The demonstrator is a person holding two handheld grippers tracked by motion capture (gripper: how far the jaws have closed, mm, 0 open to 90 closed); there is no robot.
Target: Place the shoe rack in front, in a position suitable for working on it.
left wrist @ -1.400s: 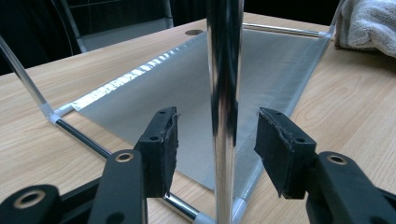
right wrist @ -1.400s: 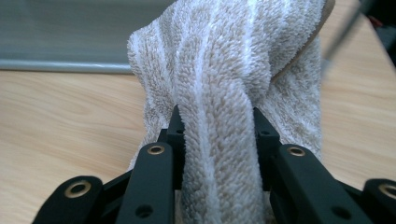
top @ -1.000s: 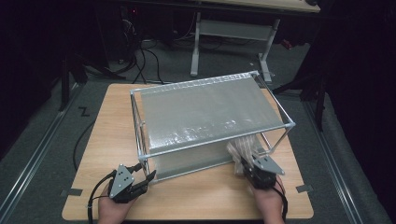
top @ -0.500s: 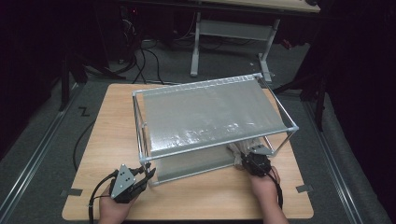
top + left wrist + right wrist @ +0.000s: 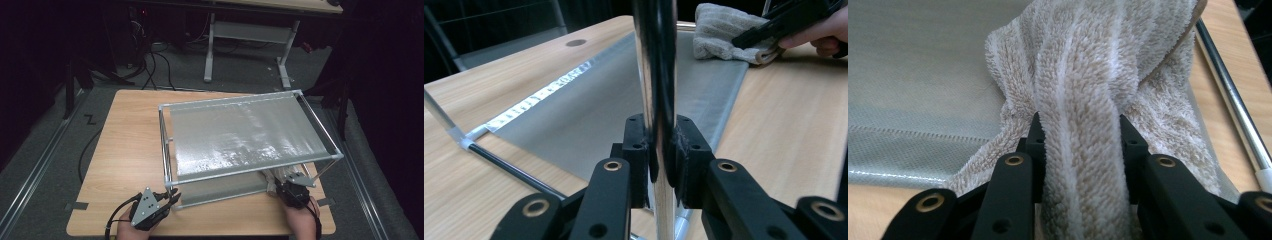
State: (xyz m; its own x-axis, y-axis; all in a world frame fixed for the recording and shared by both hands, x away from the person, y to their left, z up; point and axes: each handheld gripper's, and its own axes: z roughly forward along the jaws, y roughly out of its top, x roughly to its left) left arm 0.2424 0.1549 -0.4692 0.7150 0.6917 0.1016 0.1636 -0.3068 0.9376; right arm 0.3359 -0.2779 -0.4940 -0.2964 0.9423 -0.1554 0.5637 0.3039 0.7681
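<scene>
A: From the high view, where does the rack [image 5: 250,135] sit and which way does it run?

B: It stands on the wooden desk [image 5: 125,150], its long axis going from the near left corner toward the far right, slightly skewed to the desk's edges. A silvery mesh shelf spans the top of its metal-tube frame. The left gripper [image 5: 172,198] is at the near left corner post; the right gripper [image 5: 285,186] is tucked under the near right end, with the towel [image 5: 280,175] just showing beneath the top shelf.

A: What does the left gripper view add?

B: The corner post [image 5: 655,75] rises upright and shiny straight between the jaws, which have just been closing and now clench it. Beyond lies the lower mesh shelf [image 5: 589,110], and at its far end the folded towel [image 5: 724,30] beside the other hand [image 5: 819,35].

A: And the right gripper view?

B: The towel [image 5: 1088,100] up close: beige terry with pale ribs, bunched into a thick fold running away from the camera. The jaws grasp that fold from both sides. It rests on the grey mesh, with a frame tube [image 5: 1233,100] lying along the right.
</scene>
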